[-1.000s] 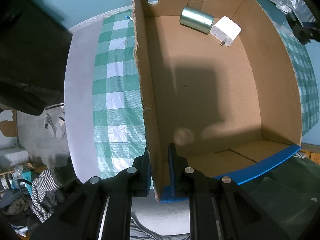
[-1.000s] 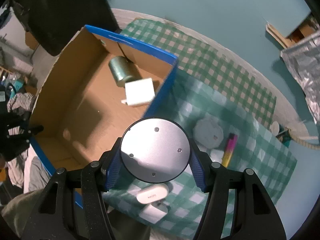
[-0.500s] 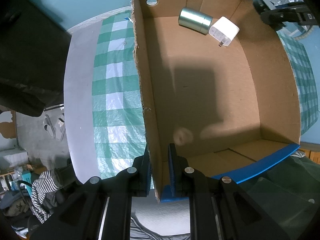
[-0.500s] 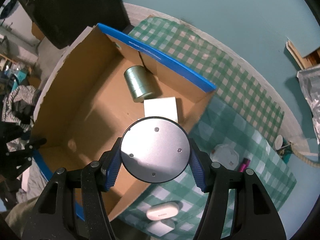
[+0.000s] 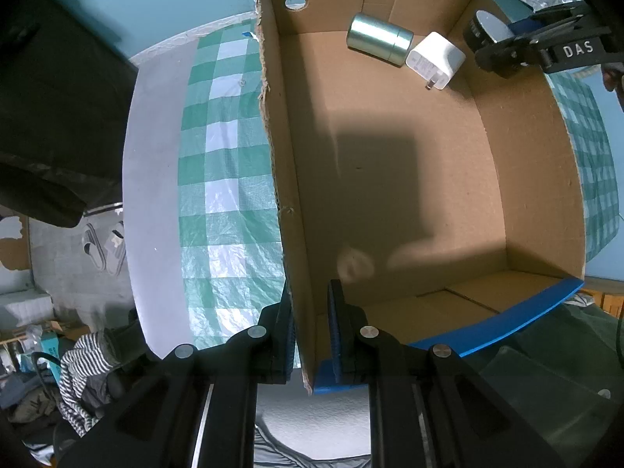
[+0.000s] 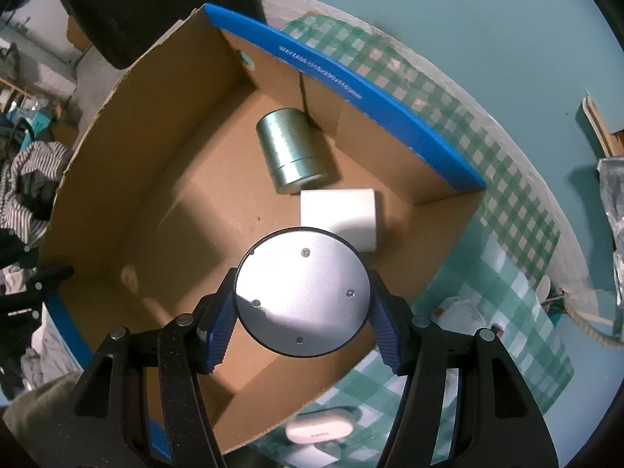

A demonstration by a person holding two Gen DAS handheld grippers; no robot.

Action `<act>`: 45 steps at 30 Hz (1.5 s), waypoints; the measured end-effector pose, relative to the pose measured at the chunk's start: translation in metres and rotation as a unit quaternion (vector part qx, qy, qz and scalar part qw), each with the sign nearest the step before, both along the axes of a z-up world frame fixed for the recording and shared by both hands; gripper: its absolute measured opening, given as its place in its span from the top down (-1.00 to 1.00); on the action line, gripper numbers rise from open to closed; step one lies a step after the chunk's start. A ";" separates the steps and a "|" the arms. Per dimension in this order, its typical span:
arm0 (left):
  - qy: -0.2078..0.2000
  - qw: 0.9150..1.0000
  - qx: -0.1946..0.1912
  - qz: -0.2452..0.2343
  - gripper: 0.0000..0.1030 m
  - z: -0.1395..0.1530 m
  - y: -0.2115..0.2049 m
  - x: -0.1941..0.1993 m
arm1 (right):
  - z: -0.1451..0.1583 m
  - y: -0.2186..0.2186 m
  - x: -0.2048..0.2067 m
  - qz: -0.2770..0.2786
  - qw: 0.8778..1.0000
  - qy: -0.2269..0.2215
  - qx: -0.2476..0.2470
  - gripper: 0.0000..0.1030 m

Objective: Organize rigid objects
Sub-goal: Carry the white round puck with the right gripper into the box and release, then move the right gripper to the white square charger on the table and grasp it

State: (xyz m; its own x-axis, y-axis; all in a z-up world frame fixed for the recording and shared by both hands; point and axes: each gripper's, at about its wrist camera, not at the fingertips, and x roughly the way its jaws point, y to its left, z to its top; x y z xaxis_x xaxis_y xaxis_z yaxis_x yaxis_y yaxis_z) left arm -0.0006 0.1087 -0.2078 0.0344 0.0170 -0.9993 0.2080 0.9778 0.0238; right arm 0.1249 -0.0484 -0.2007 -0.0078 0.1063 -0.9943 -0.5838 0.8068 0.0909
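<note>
My right gripper is shut on a round silver disc with a dark rim, held over the inside of an open cardboard box with blue edges. On the box floor lie a metal tin on its side and a white charger plug, touching each other near the far corner. My left gripper is shut on the box wall at the near corner. From the left wrist view the right gripper with the silver disc shows above the box's far right rim.
The box stands on a green checked tablecloth. Outside the box lie a white case, a white round item and a rope. Clothes and slippers lie on the floor below the table edge.
My right gripper has carried the disc from above the tablecloth to over the box interior and sunk lower. The left gripper and the box have stayed put.
</note>
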 end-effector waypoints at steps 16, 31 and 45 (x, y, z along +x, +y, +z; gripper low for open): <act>0.000 1.000 0.000 -0.001 0.72 0.000 0.000 -0.001 | -0.005 0.004 -0.004 0.000 1.000 -0.008 -0.013 -0.22; -0.004 1.000 0.001 -0.010 0.72 0.004 -0.001 -0.003 | 0.028 -0.010 -0.014 -0.035 0.999 -0.020 0.006 -0.22; -0.004 1.000 0.002 -0.024 0.72 0.006 -0.003 -0.002 | 0.061 -0.043 -0.034 -0.088 0.995 -0.037 0.024 -0.26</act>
State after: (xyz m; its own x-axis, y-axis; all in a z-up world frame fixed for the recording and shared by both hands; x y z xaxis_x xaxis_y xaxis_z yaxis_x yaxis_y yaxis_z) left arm -0.0022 0.1060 -0.2020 0.0441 0.0200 -0.9988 0.2552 0.9664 0.0306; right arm 0.0908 -0.0909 -0.1399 0.0881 0.1471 -0.9852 -0.4402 0.8929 0.0940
